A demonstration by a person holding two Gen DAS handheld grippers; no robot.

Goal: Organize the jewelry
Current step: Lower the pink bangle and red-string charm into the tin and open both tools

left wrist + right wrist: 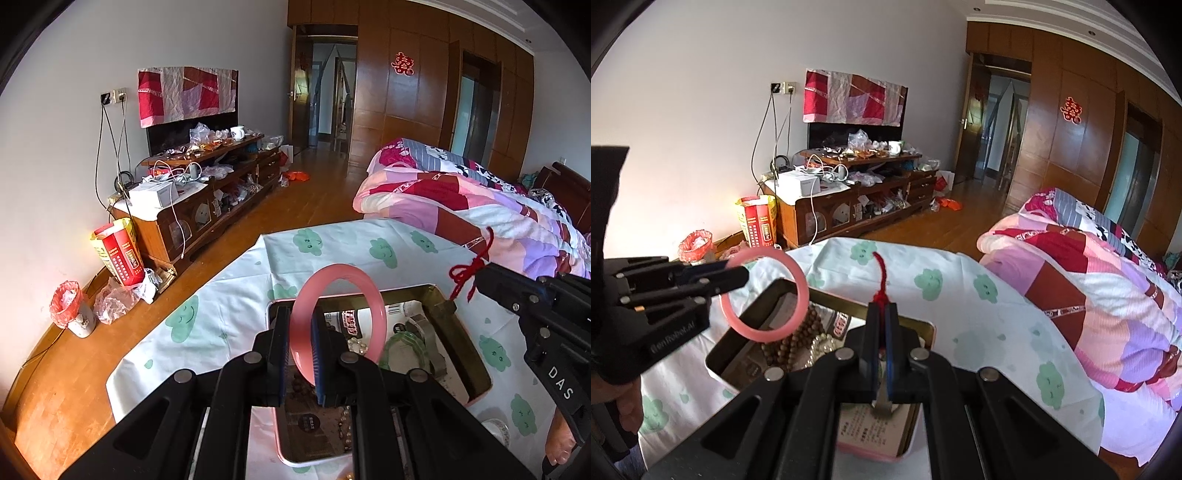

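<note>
My left gripper (300,325) is shut on a pink bangle (373,295) and holds it upright above an open pink-rimmed tin box (469,354). The same bangle shows in the right wrist view (801,288), held by the left gripper (738,277). My right gripper (882,314) is shut on a red knotted cord (881,273) above the tin (923,328); it also shows in the left wrist view (480,273) with the cord (469,269). In the tin lie a green bangle (402,345), wooden beads (798,339) and pale beads (822,345).
The tin sits on a table with a white cloth printed with green clouds (221,306). A bed with a patchwork quilt (480,199) is to the right. A cluttered wooden cabinet (207,192) stands along the left wall. A small white dish (495,428) lies right of the tin.
</note>
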